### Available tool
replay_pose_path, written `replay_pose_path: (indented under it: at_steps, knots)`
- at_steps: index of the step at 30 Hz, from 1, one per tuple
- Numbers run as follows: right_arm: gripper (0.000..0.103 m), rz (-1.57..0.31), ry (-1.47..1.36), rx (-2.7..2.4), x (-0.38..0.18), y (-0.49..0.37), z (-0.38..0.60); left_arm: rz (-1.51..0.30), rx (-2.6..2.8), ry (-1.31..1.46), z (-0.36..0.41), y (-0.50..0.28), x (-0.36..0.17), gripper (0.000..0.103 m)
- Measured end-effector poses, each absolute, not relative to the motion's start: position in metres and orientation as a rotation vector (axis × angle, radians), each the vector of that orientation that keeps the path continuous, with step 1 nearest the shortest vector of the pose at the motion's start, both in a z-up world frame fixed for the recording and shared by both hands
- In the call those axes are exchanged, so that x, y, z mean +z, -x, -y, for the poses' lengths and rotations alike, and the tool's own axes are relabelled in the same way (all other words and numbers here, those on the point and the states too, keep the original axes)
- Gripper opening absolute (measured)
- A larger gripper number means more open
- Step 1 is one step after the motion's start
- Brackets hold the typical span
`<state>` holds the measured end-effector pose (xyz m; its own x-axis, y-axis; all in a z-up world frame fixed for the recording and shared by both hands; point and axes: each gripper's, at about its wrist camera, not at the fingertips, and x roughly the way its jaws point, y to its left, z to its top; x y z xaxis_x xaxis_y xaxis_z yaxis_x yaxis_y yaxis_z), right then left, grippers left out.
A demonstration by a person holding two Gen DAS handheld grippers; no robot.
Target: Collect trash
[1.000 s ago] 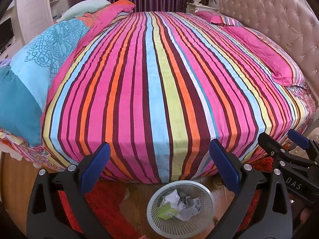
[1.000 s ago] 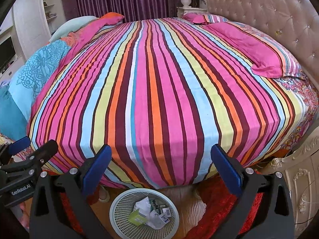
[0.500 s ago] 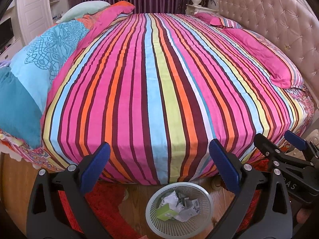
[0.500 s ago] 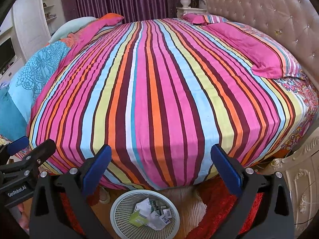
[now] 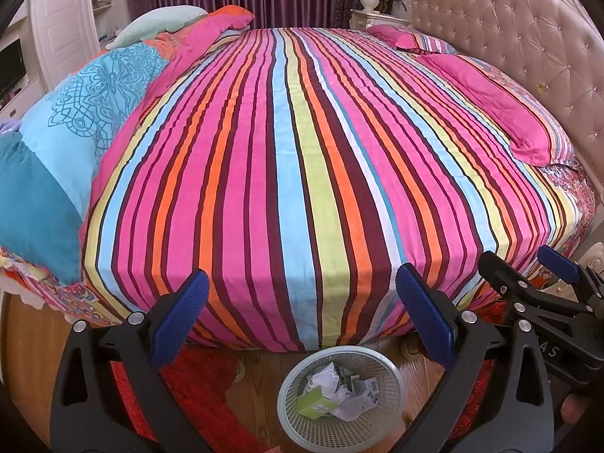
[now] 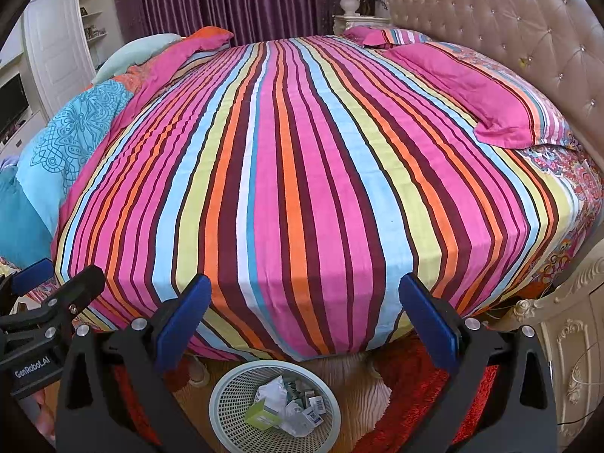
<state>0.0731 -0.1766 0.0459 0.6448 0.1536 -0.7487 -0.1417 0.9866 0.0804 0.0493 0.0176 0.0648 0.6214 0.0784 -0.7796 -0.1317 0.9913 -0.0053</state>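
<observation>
A pale mesh waste basket (image 5: 392,377) (image 6: 226,396) stands on the wooden floor at the foot of the bed. Inside lie crumpled white paper (image 5: 324,375) (image 6: 273,389), a green box (image 5: 315,404) (image 6: 262,415) and small cartons. My left gripper (image 5: 302,313) hangs open above the basket, nothing between its blue pads. My right gripper (image 6: 304,313) is open too and holds nothing. Each gripper shows at the edge of the other's view: the right gripper (image 5: 528,268) and the left gripper (image 6: 60,275).
A striped bedspread (image 5: 294,158) covers the bed, with no trash showing on it. Pink pillows (image 5: 490,98) lie by the tufted headboard (image 5: 528,37); blue cushions (image 5: 75,120) lie at the left. A red rug (image 6: 407,385) and a carved white cabinet (image 6: 573,339) flank the basket.
Both views have shifted slightly: the bed sits a little lower in frame and the basket a bit nearer the bottom edge. Both grippers stay open and empty.
</observation>
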Motion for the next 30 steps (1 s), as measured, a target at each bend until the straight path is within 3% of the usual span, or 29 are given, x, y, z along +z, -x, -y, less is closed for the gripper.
replay_pose_path:
  at_steps: [30]
  knots:
    - [0.095,-0.863,-0.022,0.170,0.0455,-0.0733,0.1772,-0.897,0.118,0.053,-0.0176,-0.0499,0.0615,0.096]
